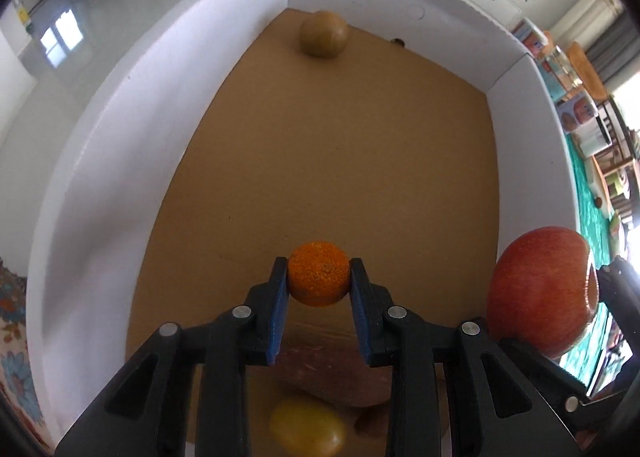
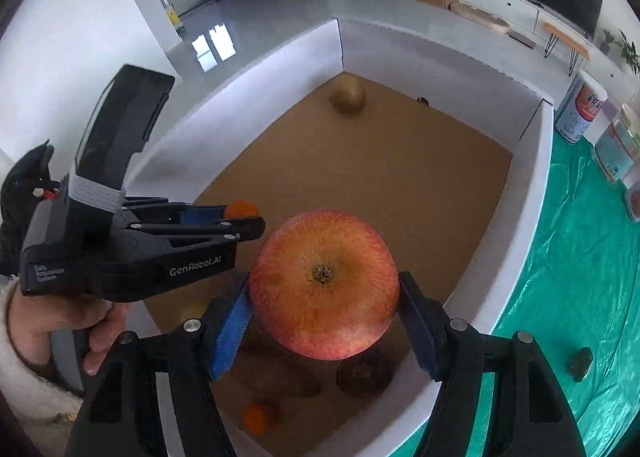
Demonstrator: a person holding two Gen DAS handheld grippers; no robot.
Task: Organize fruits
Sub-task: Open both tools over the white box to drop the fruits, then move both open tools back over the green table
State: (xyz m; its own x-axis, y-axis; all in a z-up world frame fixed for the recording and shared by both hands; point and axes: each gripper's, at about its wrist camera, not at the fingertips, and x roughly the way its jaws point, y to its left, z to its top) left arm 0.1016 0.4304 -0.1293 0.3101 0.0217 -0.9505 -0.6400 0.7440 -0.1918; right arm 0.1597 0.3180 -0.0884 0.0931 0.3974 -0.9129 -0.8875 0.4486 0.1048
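Observation:
My left gripper (image 1: 319, 277) is shut on a small orange (image 1: 319, 273) and holds it above the brown floor of a white-walled box (image 1: 120, 145). It also shows in the right wrist view (image 2: 240, 217), left of the apple. My right gripper (image 2: 324, 297) is shut on a big red apple (image 2: 324, 285) over the box's near right side; the apple shows at the right edge of the left wrist view (image 1: 540, 293). A brownish round fruit (image 1: 323, 34) lies in the far corner of the box, also in the right wrist view (image 2: 348, 94).
Below the grippers lie a yellow fruit (image 1: 308, 427), a small orange (image 2: 260, 417) and dark fruits (image 2: 364, 375) at the box's near end. A green cloth (image 2: 580, 257) covers the table right of the box (image 2: 532, 193), with cans (image 2: 580, 109) and a small dark fruit (image 2: 581, 364) on it.

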